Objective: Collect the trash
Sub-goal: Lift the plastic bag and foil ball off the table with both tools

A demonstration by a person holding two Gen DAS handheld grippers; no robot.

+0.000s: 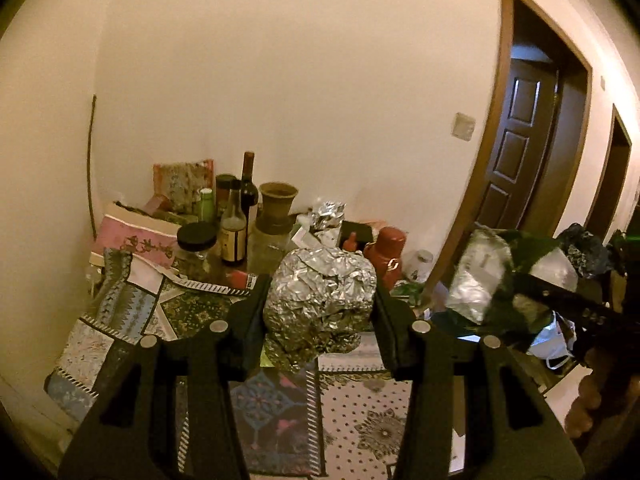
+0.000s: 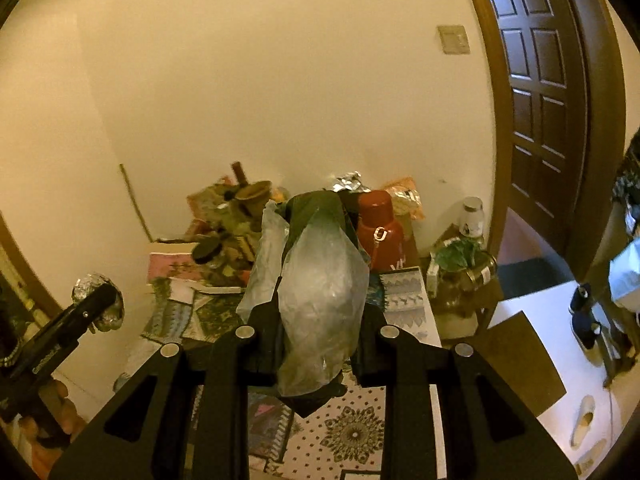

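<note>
My left gripper [image 1: 320, 304] is shut on a crumpled ball of aluminium foil [image 1: 320, 296] and holds it above the patterned tablecloth [image 1: 352, 412]. My right gripper [image 2: 320, 312] is shut on a clear plastic bag with dark green wrapping [image 2: 320, 280], held above the same table. In the left wrist view the right gripper with its plastic bag [image 1: 480, 276] is at the right. In the right wrist view the left gripper with its foil ball [image 2: 98, 300] is at the left.
The back of the table is crowded: bottles [image 1: 248, 188], a jar [image 1: 196, 244], a clay pot [image 1: 278, 204], a red flask [image 1: 386, 252], more foil [image 1: 328, 212] and papers. A white wall stands behind. A dark wooden door [image 1: 520, 140] is at the right.
</note>
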